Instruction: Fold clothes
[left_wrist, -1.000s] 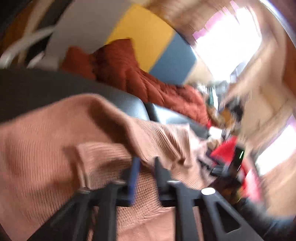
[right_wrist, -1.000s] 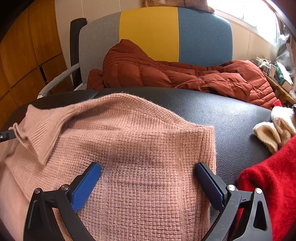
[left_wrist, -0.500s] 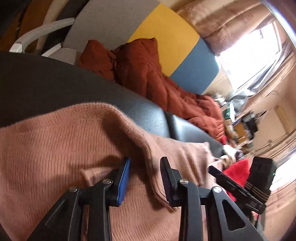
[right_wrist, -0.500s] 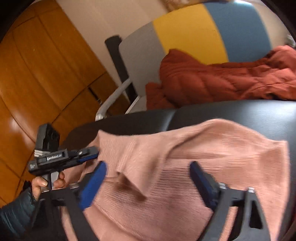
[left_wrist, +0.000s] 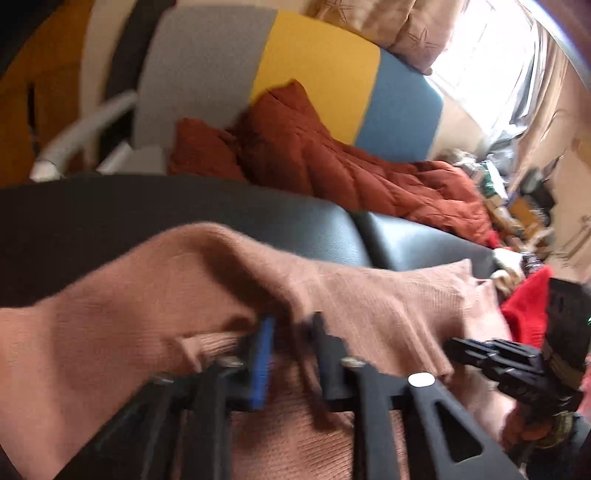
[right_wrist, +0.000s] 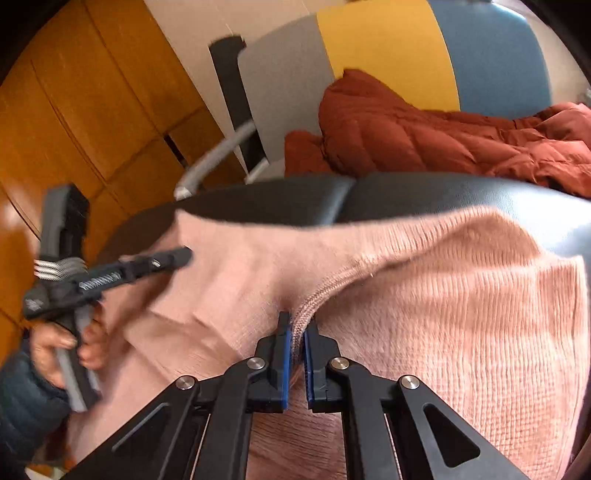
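Observation:
A pink knit sweater (left_wrist: 147, 295) lies rumpled across a black leather surface (left_wrist: 184, 206). My left gripper (left_wrist: 291, 332) is down in a raised fold of it, with its jaws close together and fabric pinched between them; this view is blurred. In the right wrist view the same sweater (right_wrist: 461, 314) fills the foreground. My right gripper (right_wrist: 296, 328) is shut on its ribbed edge, which stands up between the blue pads (right_wrist: 283, 354). The left gripper (right_wrist: 177, 257) shows at the sweater's left corner, held by a hand (right_wrist: 55, 343). The right gripper (left_wrist: 454, 345) shows low at the right of the left wrist view.
A rust-red puffer jacket (left_wrist: 332, 166) lies behind the leather surface, against a chair with a grey, yellow and blue back (left_wrist: 314, 62). A red garment (left_wrist: 528, 306) and a cream item (left_wrist: 506, 258) sit at the right end. Wooden cabinets (right_wrist: 92, 92) stand at the left.
My right gripper has swung left and gone from wide open to shut on the sweater's ribbed edge. The left jaws widened briefly, then narrowed again on the fold.

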